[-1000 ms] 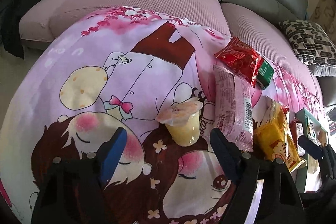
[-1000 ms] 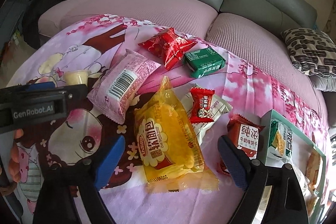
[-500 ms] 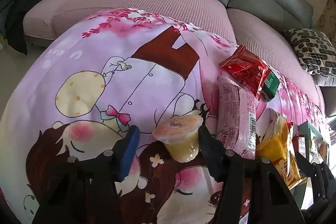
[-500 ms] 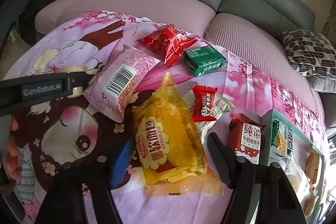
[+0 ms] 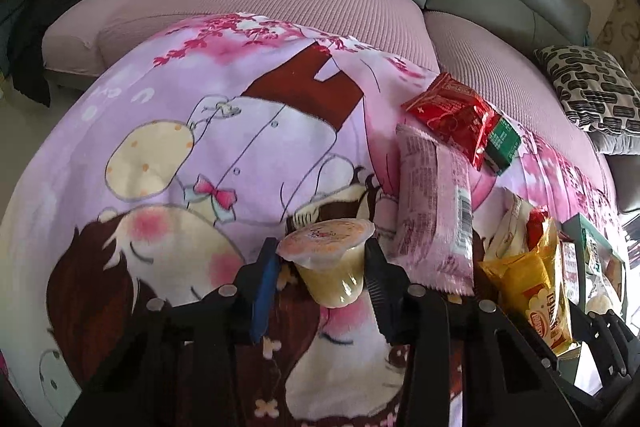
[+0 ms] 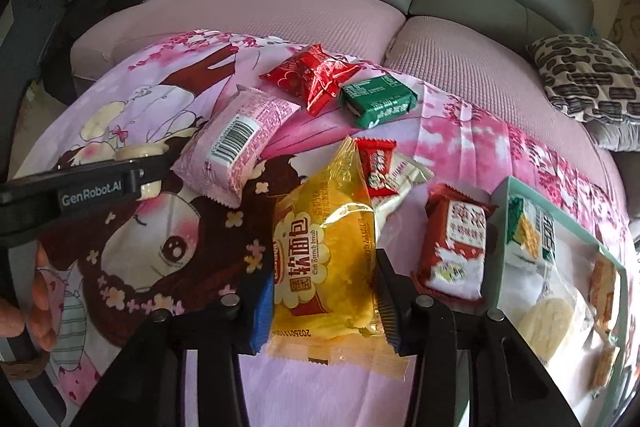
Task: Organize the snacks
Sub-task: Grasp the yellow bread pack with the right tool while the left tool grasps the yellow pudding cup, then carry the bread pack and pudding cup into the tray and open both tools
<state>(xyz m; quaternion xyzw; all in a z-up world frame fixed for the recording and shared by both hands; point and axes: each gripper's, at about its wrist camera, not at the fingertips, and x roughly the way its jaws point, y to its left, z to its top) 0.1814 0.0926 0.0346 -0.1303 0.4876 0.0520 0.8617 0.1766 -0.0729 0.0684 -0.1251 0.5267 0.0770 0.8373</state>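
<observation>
My left gripper (image 5: 322, 277) is pinching the small clear plastic cup of yellow jelly (image 5: 329, 265) on the pink cartoon blanket (image 5: 168, 115). My right gripper (image 6: 324, 297) is squeezing the yellow transparent bread packet (image 6: 326, 251), beside the pale green box (image 6: 560, 267) at the blanket's right edge.

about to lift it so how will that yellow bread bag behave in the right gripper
The yellow bread bag looks puffy and soft, so it will probably squash between the right gripper fingers. Its glossy film may be slippery. The long crimped ends will likely flop, and the far end could brush the small red packet beside it.
</observation>
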